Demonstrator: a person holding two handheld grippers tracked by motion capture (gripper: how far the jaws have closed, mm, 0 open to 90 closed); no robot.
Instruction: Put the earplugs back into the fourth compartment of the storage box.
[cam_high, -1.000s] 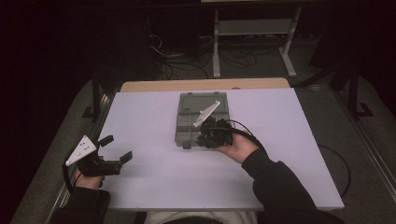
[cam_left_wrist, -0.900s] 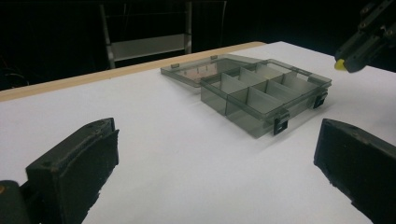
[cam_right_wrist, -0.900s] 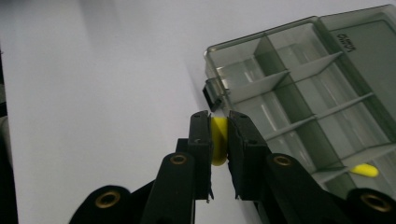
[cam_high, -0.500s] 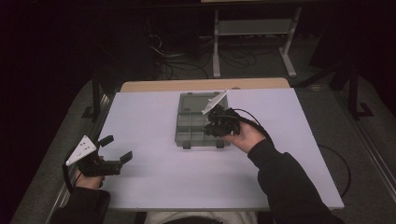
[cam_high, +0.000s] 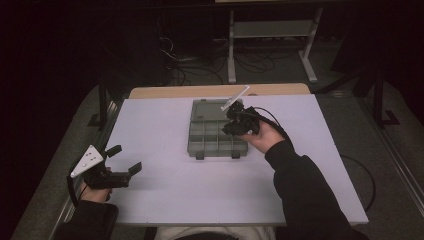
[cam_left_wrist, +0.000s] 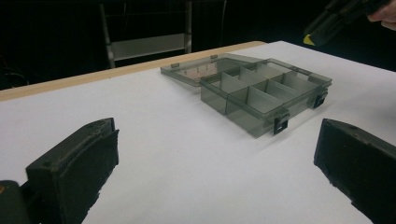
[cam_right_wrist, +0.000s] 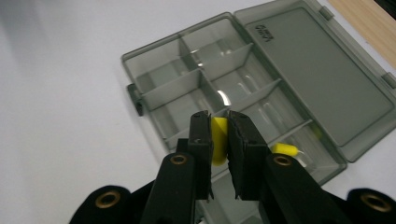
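We see a white table top (cam_high: 180, 200) laid over a wooden board whose pale edge (cam_high: 165, 92) shows along the far side. Beyond it, on the dark floor, stands a light metal rack (cam_high: 272, 30) with a shelf, and loose cables (cam_high: 192, 62) lie tangled beside it. A grey floor strip (cam_high: 55, 165) runs along the table's left.

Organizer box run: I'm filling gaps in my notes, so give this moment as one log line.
right gripper: shut on yellow piece, above open organizer box | left gripper: open, apart from box | second yellow piece: in compartment
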